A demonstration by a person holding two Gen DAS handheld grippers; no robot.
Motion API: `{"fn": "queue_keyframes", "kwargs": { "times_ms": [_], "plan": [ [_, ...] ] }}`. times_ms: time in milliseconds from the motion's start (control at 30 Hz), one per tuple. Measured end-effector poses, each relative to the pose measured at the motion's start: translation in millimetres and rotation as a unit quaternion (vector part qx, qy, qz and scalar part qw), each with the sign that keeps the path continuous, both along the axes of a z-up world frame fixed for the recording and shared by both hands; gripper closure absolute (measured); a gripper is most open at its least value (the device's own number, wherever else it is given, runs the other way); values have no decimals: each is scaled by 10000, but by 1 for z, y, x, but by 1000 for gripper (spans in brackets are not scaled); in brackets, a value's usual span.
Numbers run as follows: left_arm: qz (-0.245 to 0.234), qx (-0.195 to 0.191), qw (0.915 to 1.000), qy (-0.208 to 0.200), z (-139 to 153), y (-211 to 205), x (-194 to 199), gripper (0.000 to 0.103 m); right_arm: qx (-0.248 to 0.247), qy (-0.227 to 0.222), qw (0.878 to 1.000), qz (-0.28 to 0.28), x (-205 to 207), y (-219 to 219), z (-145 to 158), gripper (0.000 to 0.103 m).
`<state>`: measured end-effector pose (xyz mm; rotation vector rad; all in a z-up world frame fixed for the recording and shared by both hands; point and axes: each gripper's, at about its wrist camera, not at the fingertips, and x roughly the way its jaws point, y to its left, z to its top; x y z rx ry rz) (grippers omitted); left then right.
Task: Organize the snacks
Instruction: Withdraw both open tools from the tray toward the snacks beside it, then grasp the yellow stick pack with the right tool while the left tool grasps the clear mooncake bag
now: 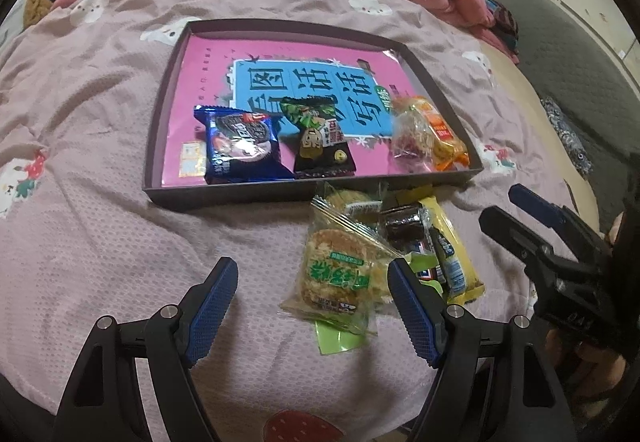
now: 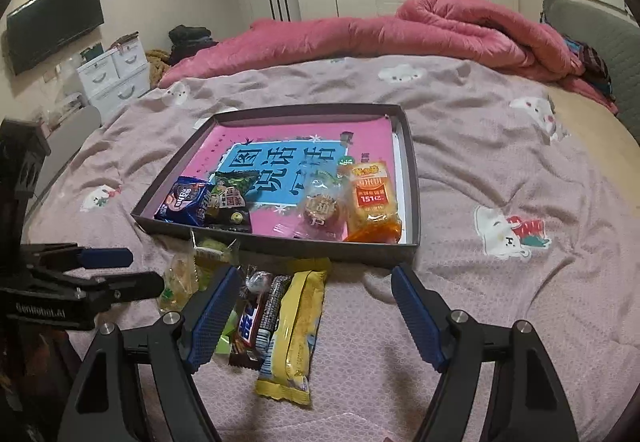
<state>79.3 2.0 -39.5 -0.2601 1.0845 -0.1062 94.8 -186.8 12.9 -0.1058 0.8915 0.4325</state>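
Pink bedsheet (image 2: pixel 480 146) underneath everything. On it, dark shallow tray (image 1: pixel 224 198) holding four snacks along its near edge. Just in front, loose snack pile (image 1: pixel 384 242) on the sheet. Left gripper (image 1: pixel 312 306) and right gripper (image 2: pixel 312 318) both spread wide, holding nothing.

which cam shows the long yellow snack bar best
The right wrist view: the yellow snack bar lies whole on the bedspread between the open right gripper fingers. In the left wrist view, the bar sits off to the side, partly covered by other wrappers.
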Motion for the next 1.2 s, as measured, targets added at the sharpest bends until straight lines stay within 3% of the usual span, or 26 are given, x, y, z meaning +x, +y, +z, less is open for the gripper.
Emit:
{"fn": "queue_keyframes", "kwargs": {
  "times_ms": [67, 233, 633, 1000, 1200],
  "plan": [
    [-49, 12, 10000, 42, -2, -2, 1, 25, -51, 8, 10000, -17, 4, 0, 3, 25],
    [-108, 37, 9999, 124, -9, -7, 2, 25, 177, 563, 9982, -62, 17, -4, 9, 25],
    [-93, 46, 9997, 233, -19, -10, 7, 25, -245, 965, 9950, -27, 7, -1, -19, 26],
    [-6, 1, 9995, 321, -28, -7, 13, 25, -724, 1107, 9910, 194, 3, 12, -42, 51],
    [44, -66, 9995, 302, -30, -1, 14, 25, -670, 1099, 9917, -27, 8, 3, -43, 57]
  ]
}}
